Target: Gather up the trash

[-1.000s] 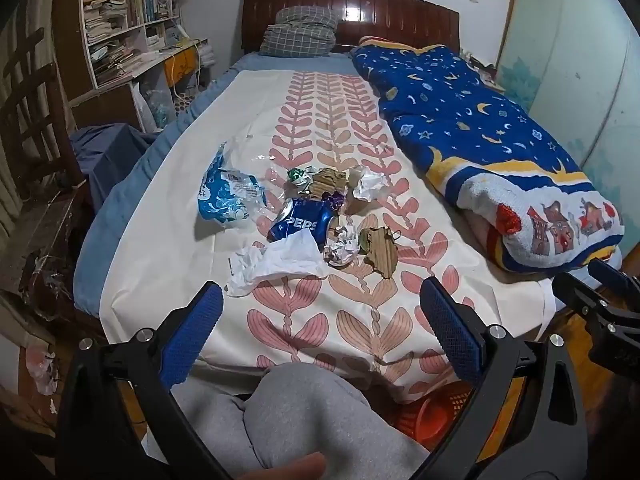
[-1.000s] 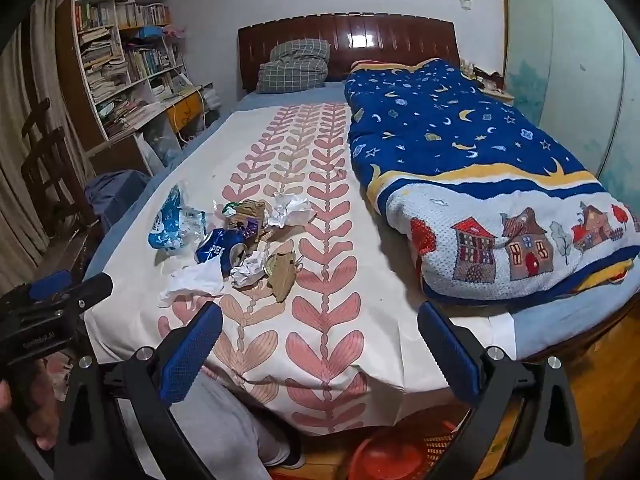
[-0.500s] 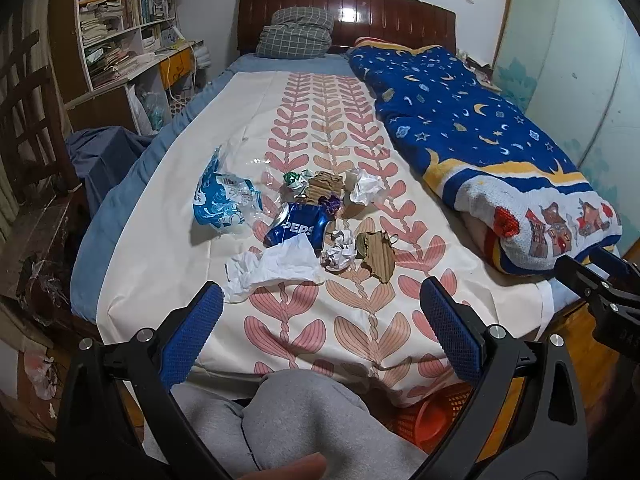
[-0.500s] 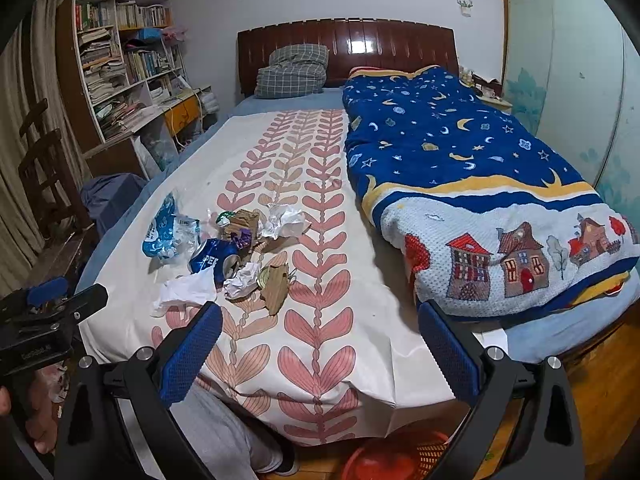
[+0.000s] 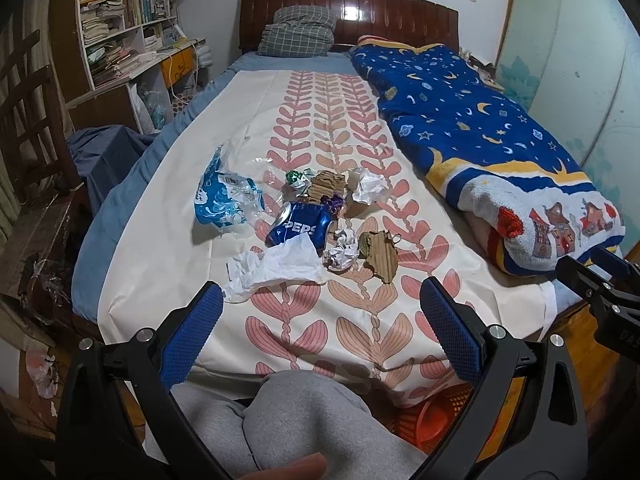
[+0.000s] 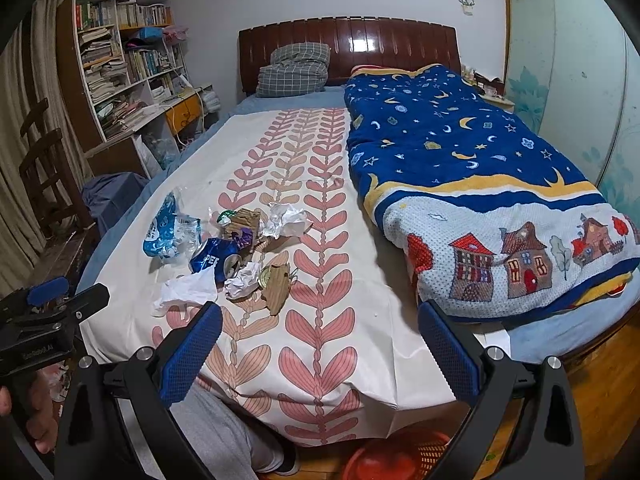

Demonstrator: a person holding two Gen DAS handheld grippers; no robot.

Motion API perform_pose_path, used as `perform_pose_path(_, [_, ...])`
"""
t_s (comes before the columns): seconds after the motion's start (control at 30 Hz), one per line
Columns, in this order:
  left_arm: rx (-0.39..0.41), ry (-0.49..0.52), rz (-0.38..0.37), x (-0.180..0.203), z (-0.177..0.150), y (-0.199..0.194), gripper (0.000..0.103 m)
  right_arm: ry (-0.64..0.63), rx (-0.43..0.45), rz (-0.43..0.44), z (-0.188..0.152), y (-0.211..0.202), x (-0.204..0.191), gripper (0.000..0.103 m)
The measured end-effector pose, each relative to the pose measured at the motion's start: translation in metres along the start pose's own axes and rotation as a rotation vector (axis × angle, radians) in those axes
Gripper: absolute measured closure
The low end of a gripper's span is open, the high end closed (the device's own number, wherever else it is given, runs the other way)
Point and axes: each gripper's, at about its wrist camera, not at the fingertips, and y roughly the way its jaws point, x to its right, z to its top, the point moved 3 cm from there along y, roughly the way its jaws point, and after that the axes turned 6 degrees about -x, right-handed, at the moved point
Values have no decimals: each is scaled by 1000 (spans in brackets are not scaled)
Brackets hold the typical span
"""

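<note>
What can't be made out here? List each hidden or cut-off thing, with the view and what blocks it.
- Orange basket, left wrist view: mostly hidden behind the sheet's edge, the knee and the left tongs; contents unseen.
- The same basket, right wrist view: cut off by the bottom edge and the right tongs.
- Blue can: lower part covered by white paper; label partly unreadable.
- Small purple scrap: too small to identify.
</note>
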Motion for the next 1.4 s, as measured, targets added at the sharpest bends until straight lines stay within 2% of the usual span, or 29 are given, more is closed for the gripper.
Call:
perform_pose_path(0.5, [-3,4,22,-4,7,6,5,1,-14,25,-3,18,0,7])
perform_pose_path(0.67, [-12,6,35,-8,6,13,5,16,12,47,0,31,3,7])
perform_pose_path(0.83, [-41,-14,52,-23,2,32,5,-47,-3,50,10,65,-2,7])
perform_pose_path(0.93, [-50,-19,64,-32,3,45,5,-29,-27,97,21,92,-5,7])
perform_pose_path(1.2, [-71,-23,87,-46,13,75,5,-38,-52,87,47,166,-25,7])
perform_pose_path(1.4, [-84,-27,81,-50,17,96,5,-43,-64,89,60,199,-33,7])
